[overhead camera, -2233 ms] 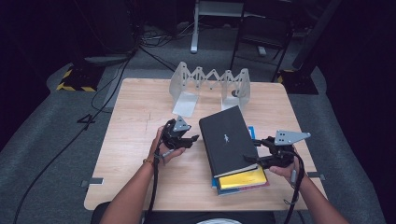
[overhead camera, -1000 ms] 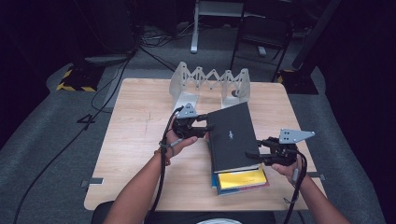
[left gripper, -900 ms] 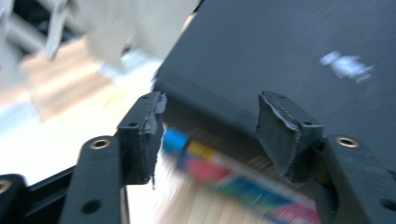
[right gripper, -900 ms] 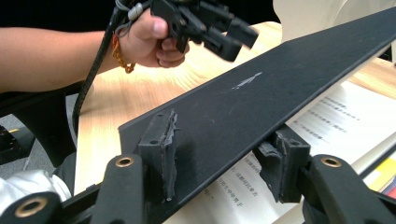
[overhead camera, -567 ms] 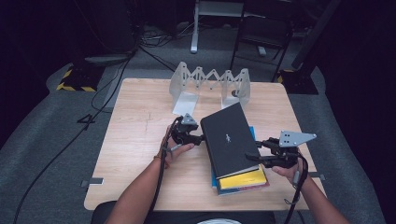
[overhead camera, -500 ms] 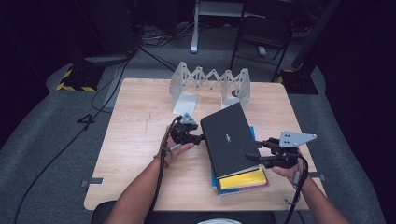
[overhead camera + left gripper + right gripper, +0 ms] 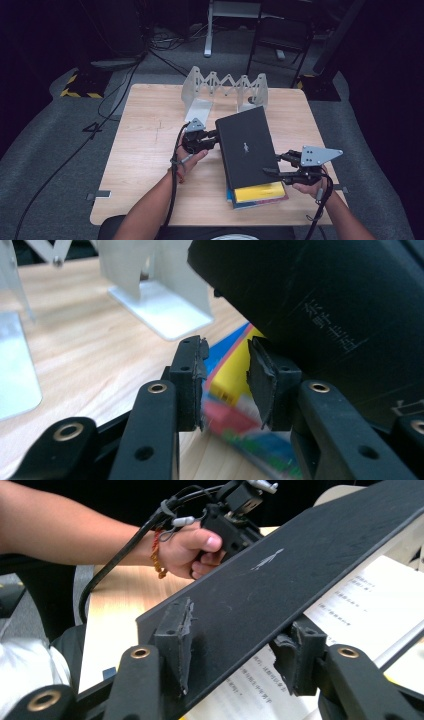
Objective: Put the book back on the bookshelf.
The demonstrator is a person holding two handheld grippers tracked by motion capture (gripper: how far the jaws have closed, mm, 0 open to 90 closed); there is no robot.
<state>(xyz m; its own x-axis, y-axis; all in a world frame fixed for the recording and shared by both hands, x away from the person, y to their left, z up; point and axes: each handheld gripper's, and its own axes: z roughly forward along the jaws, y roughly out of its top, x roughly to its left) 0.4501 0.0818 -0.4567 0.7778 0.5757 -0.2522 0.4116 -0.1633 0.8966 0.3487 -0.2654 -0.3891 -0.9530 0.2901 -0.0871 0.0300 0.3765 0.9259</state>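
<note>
A black hardcover book point(image 7: 245, 145) lies on a yellow book point(image 7: 260, 191) and a blue one at the table's front right. My left gripper point(image 7: 216, 137) sits at the black book's far left corner. In the left gripper view its jaws point(image 7: 226, 372) have just been closing; a narrow gap remains with nothing between them, the black book point(image 7: 325, 300) passing above the right pad and a colourful book point(image 7: 235, 390) beyond. My right gripper point(image 7: 272, 167) is at the right edge. Its jaws point(image 7: 240, 630) have just been closing on the lifted black cover point(image 7: 280, 570), with printed pages point(image 7: 350, 610) beneath.
A white folding zigzag rack point(image 7: 225, 90) stands at the back middle of the wooden table point(image 7: 150, 150), its white foot point(image 7: 160, 305) close behind my left gripper. The table's left half is bare wood. Cables trail from both grippers toward the person.
The black book, held tilted up at its left a second ago, has come down toward the stack. My left gripper sank with it and its jaws narrowed. The right gripper stayed in place.
</note>
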